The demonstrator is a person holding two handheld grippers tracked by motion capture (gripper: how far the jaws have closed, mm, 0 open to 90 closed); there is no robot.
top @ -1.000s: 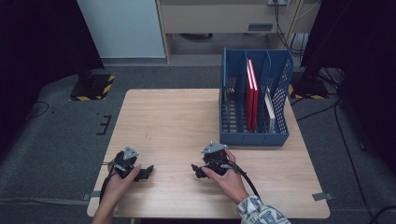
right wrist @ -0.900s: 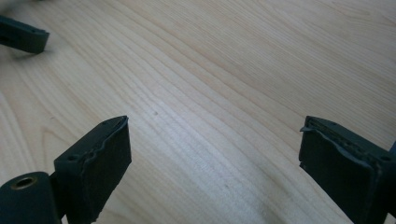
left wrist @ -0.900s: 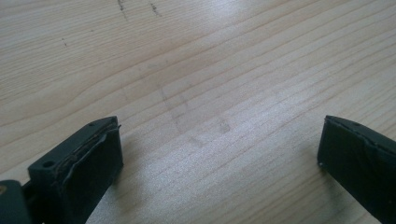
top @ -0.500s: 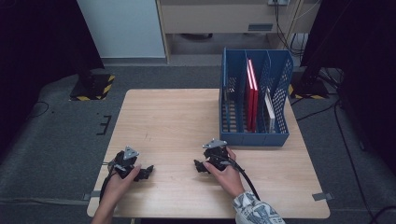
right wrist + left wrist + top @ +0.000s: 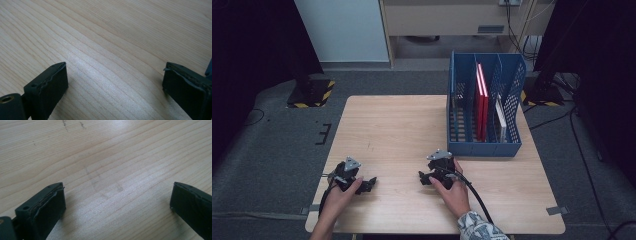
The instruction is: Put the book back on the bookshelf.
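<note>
I have both the left gripper (image 5: 368, 183) and the right gripper (image 5: 424, 178) resting on the tabletop (image 5: 402, 130) with jaws spread wide and empty, so nothing looks begun yet: the blue file rack (image 5: 484, 146) stands just beyond the right jaws, its red books (image 5: 482, 100) untouched inside.

From the high view I see the table (image 5: 402, 125) with my 2 grippers resting on its near part: the left gripper (image 5: 371, 181) toward the near left corner, the right gripper (image 5: 424, 177) near the middle of the near edge, well apart from each other. The file rack (image 5: 484, 149) stands on the far right part of the table, just behind and right of the right gripper. In its compartments 2 folders (image 5: 482, 100) stand upright side by side, with a thinner booklet (image 5: 500, 117) in the compartment to their right.
</note>
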